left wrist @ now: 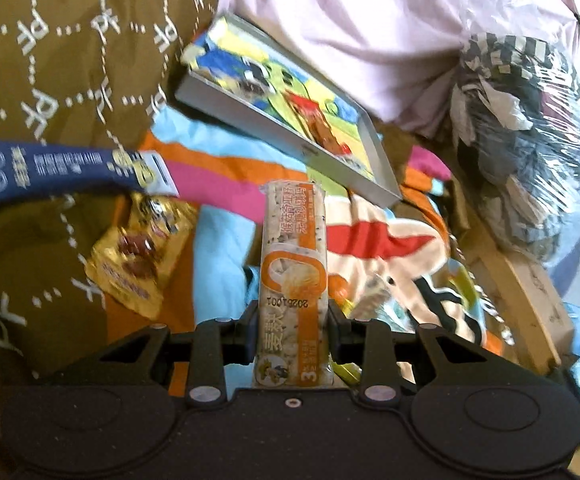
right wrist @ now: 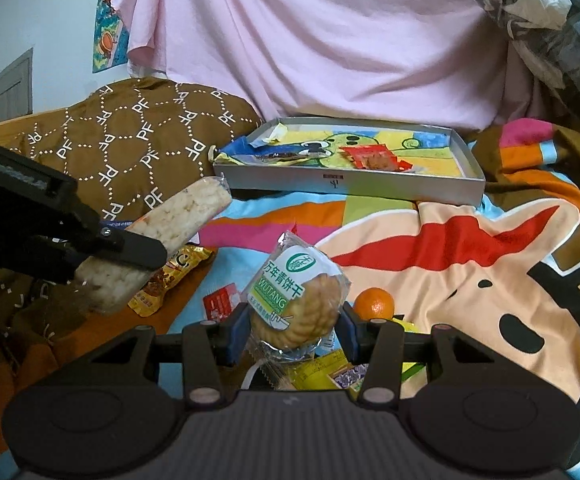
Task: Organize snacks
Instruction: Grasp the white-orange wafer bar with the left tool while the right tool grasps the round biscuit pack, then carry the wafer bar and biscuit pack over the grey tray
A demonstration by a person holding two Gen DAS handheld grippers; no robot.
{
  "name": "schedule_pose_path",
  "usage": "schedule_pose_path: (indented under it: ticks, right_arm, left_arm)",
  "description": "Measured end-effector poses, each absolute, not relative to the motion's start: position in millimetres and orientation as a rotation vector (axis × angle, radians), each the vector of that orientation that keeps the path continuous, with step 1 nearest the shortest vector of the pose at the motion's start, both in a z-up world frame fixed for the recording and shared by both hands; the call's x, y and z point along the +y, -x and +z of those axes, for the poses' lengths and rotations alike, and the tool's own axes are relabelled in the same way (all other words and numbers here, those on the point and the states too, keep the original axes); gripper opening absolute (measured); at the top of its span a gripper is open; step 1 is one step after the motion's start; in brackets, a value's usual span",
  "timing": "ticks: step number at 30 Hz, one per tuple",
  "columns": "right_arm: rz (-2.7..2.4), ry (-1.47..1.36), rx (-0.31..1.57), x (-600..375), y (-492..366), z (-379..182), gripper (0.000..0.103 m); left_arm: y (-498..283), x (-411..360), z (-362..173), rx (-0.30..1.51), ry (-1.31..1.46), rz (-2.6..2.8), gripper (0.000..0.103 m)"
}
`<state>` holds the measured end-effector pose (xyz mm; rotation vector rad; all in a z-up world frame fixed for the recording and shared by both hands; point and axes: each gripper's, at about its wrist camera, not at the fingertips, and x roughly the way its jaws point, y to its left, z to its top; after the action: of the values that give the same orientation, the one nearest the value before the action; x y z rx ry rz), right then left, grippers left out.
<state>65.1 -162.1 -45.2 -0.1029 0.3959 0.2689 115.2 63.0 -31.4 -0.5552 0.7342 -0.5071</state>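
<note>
Left gripper clamps a light, crushable rice-cracker bar near its lower end, while right gripper pinches a brittle wrapped biscuit across its slippery middle.

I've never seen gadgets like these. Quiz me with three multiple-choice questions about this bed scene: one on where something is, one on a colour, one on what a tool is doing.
1. Where is the tray?
A. on the bedspread by the pink sheet
B. on the floor
C. on a shelf

2. What colour is the small round fruit?
A. green
B. orange
C. purple

3. What is the left gripper doing?
A. hanging empty
B. gripping the tray
C. gripping a rice bar

Answers: 1 A, the tray lies on the bedspread in front of the pink sheet. 2 B, it is orange. 3 C, its jaws pinch the bar's sides.
</note>
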Motion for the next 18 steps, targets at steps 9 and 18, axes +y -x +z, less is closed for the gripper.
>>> schedule_pose_path:
  ticks: [9,18]
  right_arm:
    - [0.272,0.074,0.331,-178,-84,-25,0.051]
    - [0.281,0.116,0.258,-205,-147,12,0.051]
  left_arm:
    - [-151,48,-6,0.628,0.553,-0.426,0.035]
    - [-227,14,30,0.485,0.531,-0.389,0.035]
